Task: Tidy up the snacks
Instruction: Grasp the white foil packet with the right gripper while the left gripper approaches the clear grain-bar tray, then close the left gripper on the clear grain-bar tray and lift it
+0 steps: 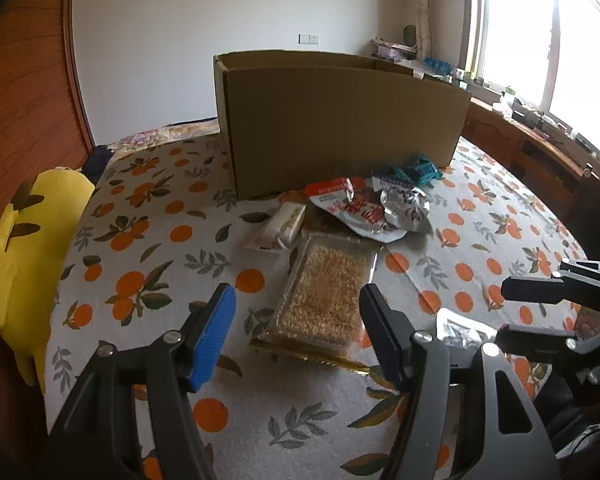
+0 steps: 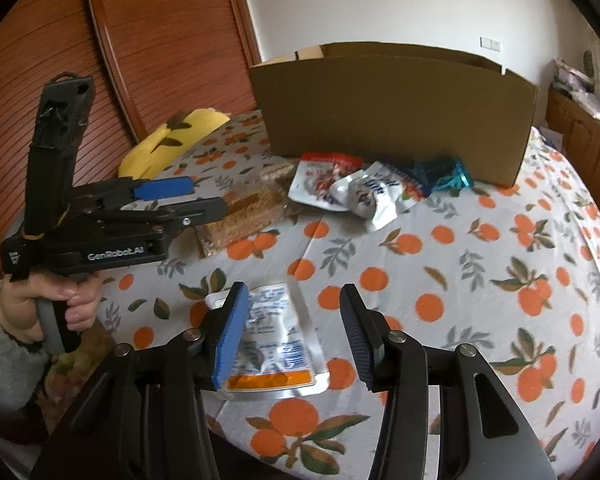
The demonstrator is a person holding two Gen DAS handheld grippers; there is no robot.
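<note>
Hovering both tongs wide and empty over the orange-print cloth (image 1: pixel 148 240); it may be a bed or a worktop, can't tell. Your left tongs (image 1: pixel 296 320) frame the clear plastic tray of puffed-grain bars (image 1: pixel 324 296), lying flat in front of the open brown cardboard box (image 1: pixel 340 120). I'd guess the tray is light, stiff but crackly, and slick: take it across the short width near the close end, squeeze gently. Your right tongs (image 2: pixel 290 334) sit over the flat silver foil pouch with an orange band (image 2: pixel 272 344), near you and well apart from the pile. Probably light, floppy, slippery: pinch a sealed edge. Red-white and silver packets (image 2: pixel 340 184) are heaped against the box front.
</note>
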